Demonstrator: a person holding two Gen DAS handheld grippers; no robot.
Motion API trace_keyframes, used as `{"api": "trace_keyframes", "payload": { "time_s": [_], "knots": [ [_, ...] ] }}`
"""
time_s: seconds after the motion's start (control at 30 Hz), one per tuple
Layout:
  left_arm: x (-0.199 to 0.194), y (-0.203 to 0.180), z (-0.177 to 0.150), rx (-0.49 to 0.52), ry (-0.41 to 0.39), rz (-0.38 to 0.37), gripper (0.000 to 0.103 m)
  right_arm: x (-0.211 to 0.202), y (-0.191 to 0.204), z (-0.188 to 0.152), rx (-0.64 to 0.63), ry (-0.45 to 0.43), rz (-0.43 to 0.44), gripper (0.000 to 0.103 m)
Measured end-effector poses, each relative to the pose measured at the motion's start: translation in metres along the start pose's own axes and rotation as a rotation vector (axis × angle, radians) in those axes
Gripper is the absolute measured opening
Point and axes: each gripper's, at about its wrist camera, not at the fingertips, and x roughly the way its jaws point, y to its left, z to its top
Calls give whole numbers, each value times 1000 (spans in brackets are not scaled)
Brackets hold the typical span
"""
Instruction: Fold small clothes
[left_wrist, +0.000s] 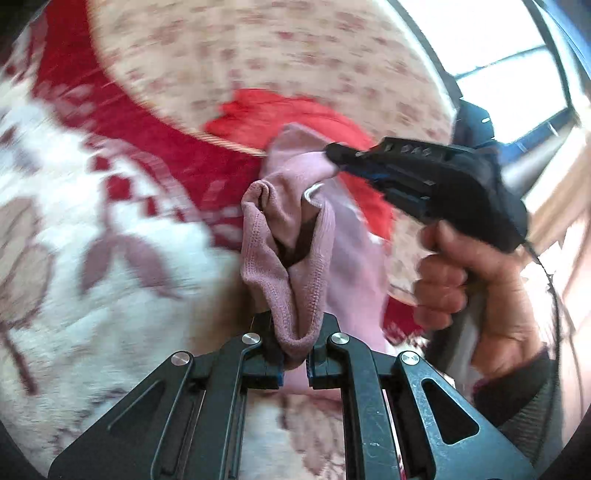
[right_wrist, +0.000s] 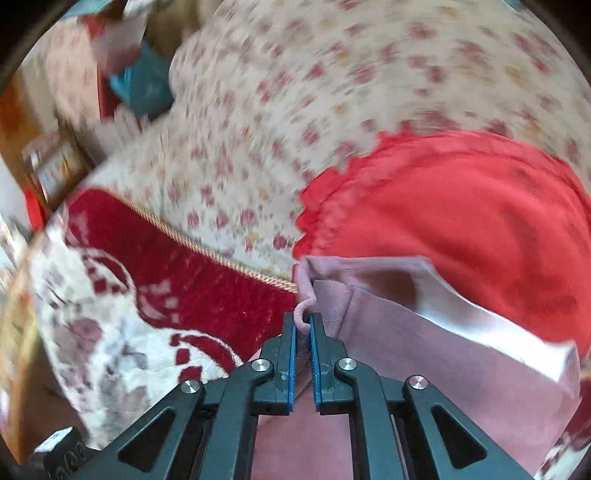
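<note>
Left wrist view: the left tool (left_wrist: 294, 360) is clamped on a bunched edge of the pink garment (left_wrist: 291, 236), which hangs up and away toward the right tool (left_wrist: 332, 153), pinching its far edge. The span runs between them, above the red-and-white blanket (left_wrist: 110, 206).

Right wrist view: the right tool (right_wrist: 303, 325) is clamped on the pink garment's (right_wrist: 424, 350) hem; the red garment (right_wrist: 461, 221) lies beyond on the floral bedcover (right_wrist: 295, 92), beside the blanket's (right_wrist: 184, 280) edge.

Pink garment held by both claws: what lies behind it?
Behind the pink garment lies a red garment on the floral bedcover. The red garment's near edge is hidden by the pink cloth.
</note>
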Motion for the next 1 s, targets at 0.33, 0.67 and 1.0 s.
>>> {"api": "trace_keyframes", "payload": {
  "time_s": [0.33, 0.67, 1.0],
  "knots": [
    [32, -60, -22, 140, 44, -20, 6, -44, -93, -37, 194, -129, 103, 6],
    [13, -15, -13, 14, -2, 42, 6, -21, -85, -37, 239, -175, 354, 19],
    [12, -25, -21, 70, 23, -35, 6, -14, -99, -60, 437, -155, 382, 59]
  ]
}}
